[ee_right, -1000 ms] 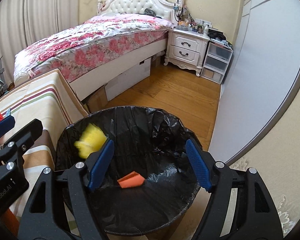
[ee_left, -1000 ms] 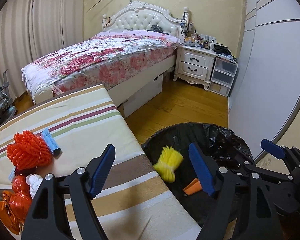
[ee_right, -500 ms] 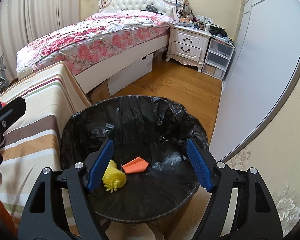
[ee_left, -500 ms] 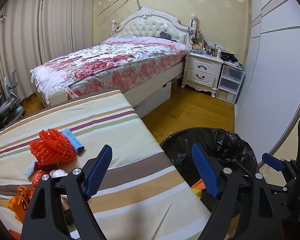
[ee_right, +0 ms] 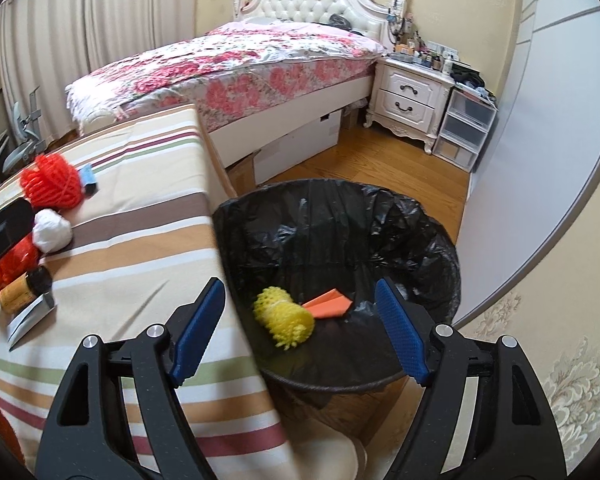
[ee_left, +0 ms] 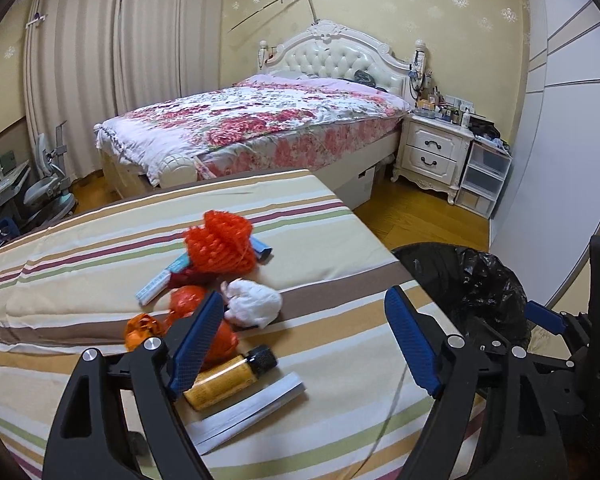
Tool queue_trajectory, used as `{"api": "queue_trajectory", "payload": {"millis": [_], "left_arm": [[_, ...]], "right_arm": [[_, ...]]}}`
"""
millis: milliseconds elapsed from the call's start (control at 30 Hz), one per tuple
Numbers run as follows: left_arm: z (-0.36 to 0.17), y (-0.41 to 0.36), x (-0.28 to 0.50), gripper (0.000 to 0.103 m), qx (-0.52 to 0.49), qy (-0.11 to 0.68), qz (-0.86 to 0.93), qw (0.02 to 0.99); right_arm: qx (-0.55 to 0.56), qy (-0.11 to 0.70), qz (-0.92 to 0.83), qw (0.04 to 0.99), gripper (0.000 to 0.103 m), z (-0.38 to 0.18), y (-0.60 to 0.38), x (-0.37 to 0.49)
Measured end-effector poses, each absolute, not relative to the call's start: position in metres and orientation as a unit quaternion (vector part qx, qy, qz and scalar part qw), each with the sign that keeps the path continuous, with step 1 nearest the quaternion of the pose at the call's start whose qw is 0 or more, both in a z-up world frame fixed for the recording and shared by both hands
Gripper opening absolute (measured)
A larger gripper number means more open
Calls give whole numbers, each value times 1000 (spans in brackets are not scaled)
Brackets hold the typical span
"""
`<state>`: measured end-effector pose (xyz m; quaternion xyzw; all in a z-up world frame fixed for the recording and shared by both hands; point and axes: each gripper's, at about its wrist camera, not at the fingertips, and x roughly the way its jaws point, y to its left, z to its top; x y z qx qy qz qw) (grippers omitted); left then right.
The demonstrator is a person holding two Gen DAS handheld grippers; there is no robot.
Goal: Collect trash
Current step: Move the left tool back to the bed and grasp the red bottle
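Left gripper [ee_left: 304,344] spread wide, empty, above striped cloth [ee_left: 340,360]. Just beyond: brown bottle [ee_left: 230,378], white wad [ee_left: 254,304], red net [ee_left: 220,246]. Right gripper [ee_right: 300,330] likewise open over black-lined bin [ee_right: 380,220]; yellow net [ee_right: 284,318], orange scrap [ee_right: 330,304] inside. Bed [ee_left: 260,124] far back.

I'm working in a home bedroom: a floral-quilted bed [ee_left: 268,128] with tufted headboard [ee_left: 340,56], a white nightstand [ee_left: 432,152], curtains [ee_left: 120,80], wallpaper.
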<state>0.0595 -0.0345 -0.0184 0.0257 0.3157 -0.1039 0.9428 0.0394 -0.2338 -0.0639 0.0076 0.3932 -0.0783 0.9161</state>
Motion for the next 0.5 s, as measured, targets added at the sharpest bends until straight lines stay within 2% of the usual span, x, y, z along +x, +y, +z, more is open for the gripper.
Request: {"api": "queue_trajectory", "payload": {"millis": [500], "left_arm": [[-34, 75, 13, 82, -10, 349, -4, 937]], "right_arm": [[-36, 403, 9, 915, 76, -63, -149, 21]]}}
